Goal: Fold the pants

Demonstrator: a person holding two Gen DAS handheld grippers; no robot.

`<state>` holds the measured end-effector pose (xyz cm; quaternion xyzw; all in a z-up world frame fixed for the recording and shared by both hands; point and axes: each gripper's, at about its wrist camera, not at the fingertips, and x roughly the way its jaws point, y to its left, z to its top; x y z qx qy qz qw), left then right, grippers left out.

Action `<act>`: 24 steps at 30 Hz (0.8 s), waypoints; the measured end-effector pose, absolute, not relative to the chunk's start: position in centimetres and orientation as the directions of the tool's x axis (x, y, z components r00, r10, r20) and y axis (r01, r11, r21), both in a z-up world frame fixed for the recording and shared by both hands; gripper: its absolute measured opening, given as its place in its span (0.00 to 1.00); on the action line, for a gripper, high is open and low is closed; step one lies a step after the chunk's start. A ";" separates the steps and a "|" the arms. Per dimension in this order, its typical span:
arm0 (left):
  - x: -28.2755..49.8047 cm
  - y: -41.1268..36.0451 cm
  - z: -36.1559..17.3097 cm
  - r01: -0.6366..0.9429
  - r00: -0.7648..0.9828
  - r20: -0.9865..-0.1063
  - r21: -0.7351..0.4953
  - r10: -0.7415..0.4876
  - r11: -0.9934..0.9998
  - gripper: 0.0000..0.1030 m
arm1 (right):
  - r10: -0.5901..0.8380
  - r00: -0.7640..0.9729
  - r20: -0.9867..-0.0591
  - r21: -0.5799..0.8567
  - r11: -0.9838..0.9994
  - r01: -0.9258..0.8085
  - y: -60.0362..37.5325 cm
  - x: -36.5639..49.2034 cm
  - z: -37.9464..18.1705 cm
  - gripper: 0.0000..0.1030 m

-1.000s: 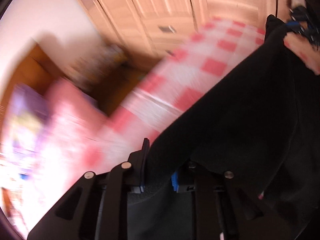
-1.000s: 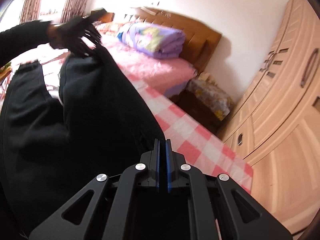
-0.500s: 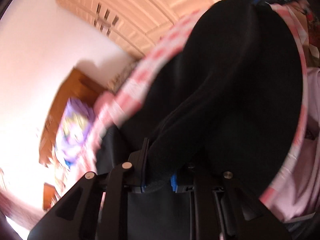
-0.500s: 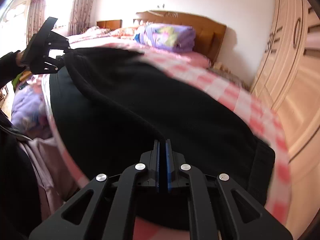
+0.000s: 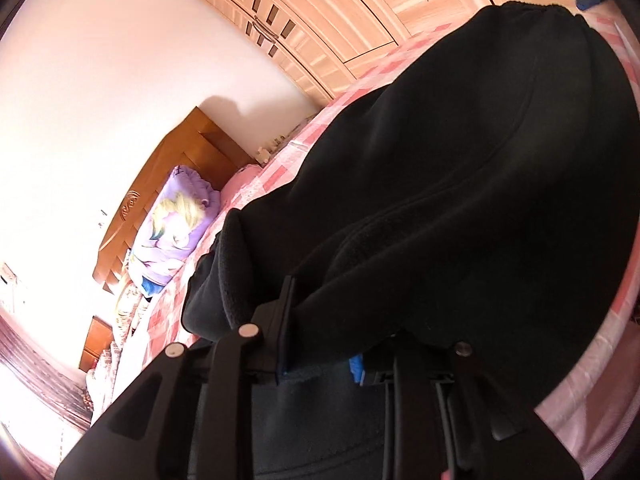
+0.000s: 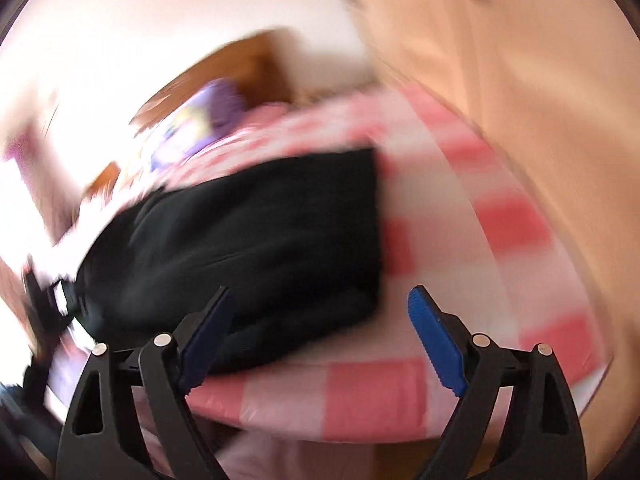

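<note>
The black pants lie folded over on the pink checked bed cover. My left gripper is shut on a thick edge of the pants, and the cloth drapes over and hides its fingertips. In the blurred right wrist view the pants lie as a dark slab on the checked cover. My right gripper is open and empty, its blue pads spread just in front of the pants' near edge. The left gripper also shows at the far left of that view.
A folded purple quilt lies by the wooden headboard at the bed's far end. A light wood wardrobe stands along the bed's far side. The bed's near edge is just below my right gripper.
My right gripper has let go of the pants, opened and pulled back. The pants have come down flat onto the bed. My left gripper keeps its hold.
</note>
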<state>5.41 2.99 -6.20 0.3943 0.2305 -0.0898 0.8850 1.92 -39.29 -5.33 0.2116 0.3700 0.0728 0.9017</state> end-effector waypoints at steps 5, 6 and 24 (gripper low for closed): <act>5.3 2.9 -5.9 0.316 0.888 -0.458 0.649 0.025 0.692 0.23 | 0.359 0.724 -0.589 0.586 0.806 0.077 -41.1 4.3 -6.4 0.73; 5.5 3.0 -5.8 0.315 0.889 -0.457 0.648 0.023 0.693 0.20 | 0.363 0.719 -0.592 0.585 0.808 0.073 -40.8 4.8 -6.5 0.69; 1.3 4.5 -2.2 0.205 0.934 -0.348 0.705 0.079 0.679 0.14 | 0.260 0.770 -0.583 0.370 0.928 -0.032 -37.3 1.2 -4.2 0.25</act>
